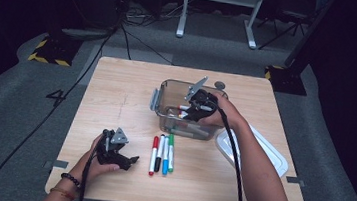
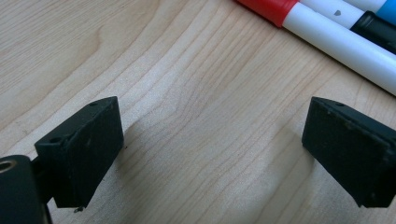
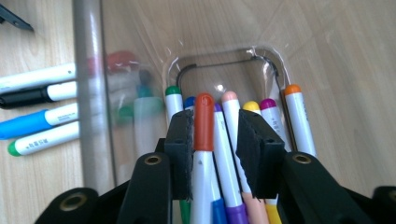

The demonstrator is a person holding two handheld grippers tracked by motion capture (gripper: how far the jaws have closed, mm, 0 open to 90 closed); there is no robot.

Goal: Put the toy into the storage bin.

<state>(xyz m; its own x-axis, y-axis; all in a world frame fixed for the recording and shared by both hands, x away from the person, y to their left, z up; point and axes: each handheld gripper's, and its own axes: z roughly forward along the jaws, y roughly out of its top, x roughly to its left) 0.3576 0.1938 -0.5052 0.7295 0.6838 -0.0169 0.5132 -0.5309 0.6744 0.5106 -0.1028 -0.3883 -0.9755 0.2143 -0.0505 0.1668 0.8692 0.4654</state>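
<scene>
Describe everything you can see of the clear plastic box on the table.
The clear plastic box is a rectangular, see-through container with rounded corners and grey latch handles on its short ends. It stands upright and open on the wooden table; its white lid lies beside it. Inside lie several markers with orange, pink, yellow, purple and green caps. The right gripper reaches into it, jaws either side of an orange-red marker. Four more markers lie just outside its near wall.

Light wood desk (image 1: 117, 89) here, with a clear plastic box (image 1: 165, 91) sitting mid-desk, four markers (image 1: 162, 152) lined up just in front of it, and a white lid (image 1: 271, 155) off to the right.
</scene>
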